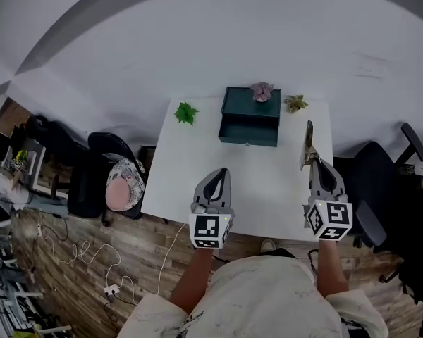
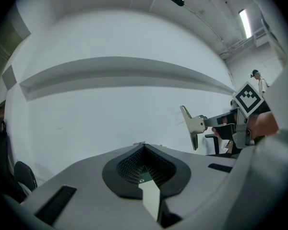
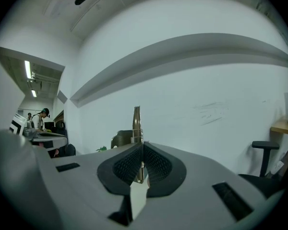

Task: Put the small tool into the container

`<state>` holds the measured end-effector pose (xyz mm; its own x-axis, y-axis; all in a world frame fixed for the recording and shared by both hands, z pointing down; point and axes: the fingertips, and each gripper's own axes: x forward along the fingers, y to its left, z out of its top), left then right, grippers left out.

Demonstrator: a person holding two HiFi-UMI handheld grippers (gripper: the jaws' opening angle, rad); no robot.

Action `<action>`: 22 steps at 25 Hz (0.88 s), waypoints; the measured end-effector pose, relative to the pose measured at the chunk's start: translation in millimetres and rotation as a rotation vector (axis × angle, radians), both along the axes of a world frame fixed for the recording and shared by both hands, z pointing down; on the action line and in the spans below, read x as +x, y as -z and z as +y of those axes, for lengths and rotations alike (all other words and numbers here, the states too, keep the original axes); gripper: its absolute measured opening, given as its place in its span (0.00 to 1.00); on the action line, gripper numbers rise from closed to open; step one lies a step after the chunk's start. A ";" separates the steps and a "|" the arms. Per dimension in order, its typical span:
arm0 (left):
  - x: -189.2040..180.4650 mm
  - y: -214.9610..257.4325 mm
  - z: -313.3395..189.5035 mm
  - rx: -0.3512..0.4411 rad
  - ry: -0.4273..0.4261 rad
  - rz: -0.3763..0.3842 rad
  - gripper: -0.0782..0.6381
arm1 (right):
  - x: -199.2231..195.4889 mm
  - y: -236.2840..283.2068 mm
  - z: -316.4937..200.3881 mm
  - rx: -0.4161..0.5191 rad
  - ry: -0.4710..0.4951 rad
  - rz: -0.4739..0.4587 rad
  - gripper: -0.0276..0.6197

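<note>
A dark green container (image 1: 250, 116) stands at the back of the white table (image 1: 197, 182), and its lower drawer looks pulled out toward me. My right gripper (image 1: 314, 161) hovers over the table's right edge, shut on a small metal tool (image 1: 309, 139) that sticks out forward past the tips. In the right gripper view the tool (image 3: 137, 121) rises between the closed pads (image 3: 151, 164). My left gripper (image 1: 222, 172) hangs over the table's front middle, shut with nothing in it (image 2: 144, 146). From the left gripper view the tool's flat blade (image 2: 188, 121) shows at the right.
On the container's top sits a pink succulent (image 1: 261, 91). A green plant (image 1: 186, 113) is left of the container and a small potted plant (image 1: 295, 103) right of it. Office chairs flank the table (image 1: 102, 153) (image 1: 377, 178). Cables lie on the wooden floor (image 1: 84, 252).
</note>
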<state>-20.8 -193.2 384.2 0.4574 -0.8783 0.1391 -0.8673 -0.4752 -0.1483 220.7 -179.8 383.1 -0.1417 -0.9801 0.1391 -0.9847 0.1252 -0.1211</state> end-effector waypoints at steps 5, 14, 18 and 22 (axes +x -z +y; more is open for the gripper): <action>4.3 -0.2 -35.2 -0.004 0.008 -0.014 0.12 | 10.7 -3.8 -29.5 -0.017 -0.001 0.000 0.07; -22.1 4.6 -78.3 0.008 0.017 -0.044 0.12 | -13.7 -6.7 -73.0 -0.040 0.028 0.027 0.07; -38.0 -0.1 -112.6 0.010 -0.006 -0.045 0.12 | -29.9 -7.2 -97.9 -0.045 0.006 0.051 0.07; -46.9 -3.9 -138.4 0.002 -0.039 -0.040 0.12 | -42.6 -9.7 -116.9 -0.062 -0.017 0.051 0.07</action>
<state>-67.7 -331.7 388.1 0.4851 -0.8604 0.1561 -0.8416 -0.5079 -0.1837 178.1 -296.7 392.7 -0.1163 -0.9716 0.2062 -0.9917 0.1023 -0.0774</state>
